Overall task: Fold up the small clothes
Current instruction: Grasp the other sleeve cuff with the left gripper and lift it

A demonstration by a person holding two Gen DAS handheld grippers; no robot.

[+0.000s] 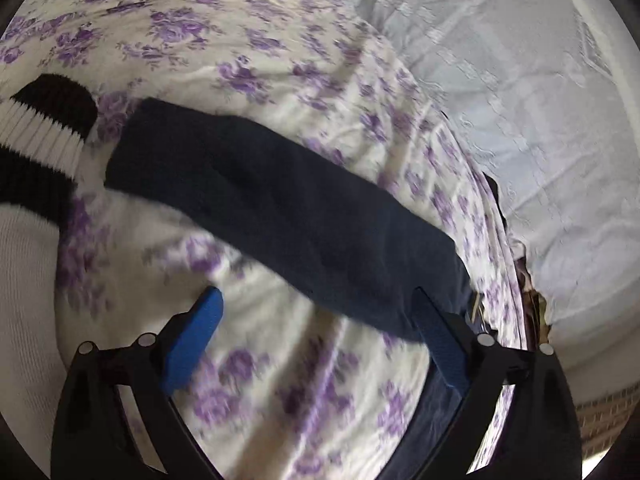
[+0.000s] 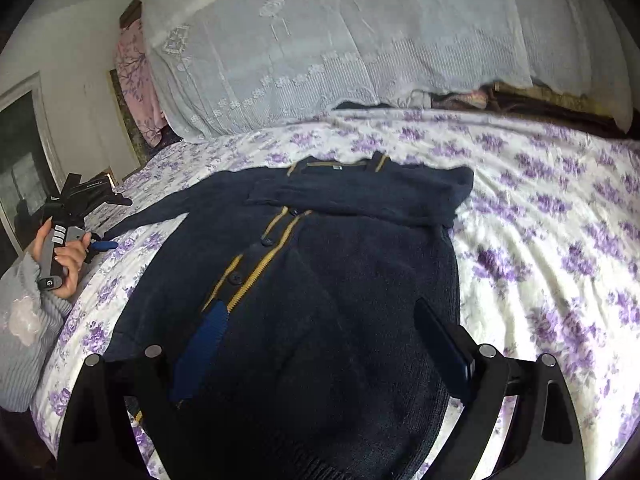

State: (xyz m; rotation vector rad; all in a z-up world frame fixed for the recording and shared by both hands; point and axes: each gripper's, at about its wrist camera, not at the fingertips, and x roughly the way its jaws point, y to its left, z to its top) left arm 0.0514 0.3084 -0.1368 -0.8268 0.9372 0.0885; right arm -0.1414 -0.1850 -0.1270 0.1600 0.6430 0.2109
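1. Left wrist view: the left gripper [image 1: 316,320] hangs over a bedspread [image 1: 280,60] printed with purple flowers, its blue-padded jaws spread wide and gripping nothing. A navy sleeve [image 1: 280,200] of the cardigan lies flat across the spread, running from upper left to lower right; its lower end passes just under the right-hand jaw, though the blur hides whether they touch. A black-and-white ribbed knit [image 1: 44,128] lies at the left edge, just beside the sleeve's far end. A white lace cover [image 1: 540,120] drapes the bedding beyond the spread.

2. Right wrist view: the right gripper [image 2: 320,320] is poised over the navy cardigan [image 2: 340,280], which lies spread front-up on the flowered bedspread [image 2: 560,240], its buttoned front edged in mustard stripes [image 2: 256,268]. This gripper's jaws also stand apart, empty, with the cardigan's body below and between them. One sleeve is folded across the chest just under the collar; the other stretches out left toward the left gripper [image 2: 105,245]. That tool is held by a hand [image 2: 66,268] in a grey knit cuff [image 2: 28,340]. Lace-covered pillows [image 2: 320,40] are stacked behind the cardigan.
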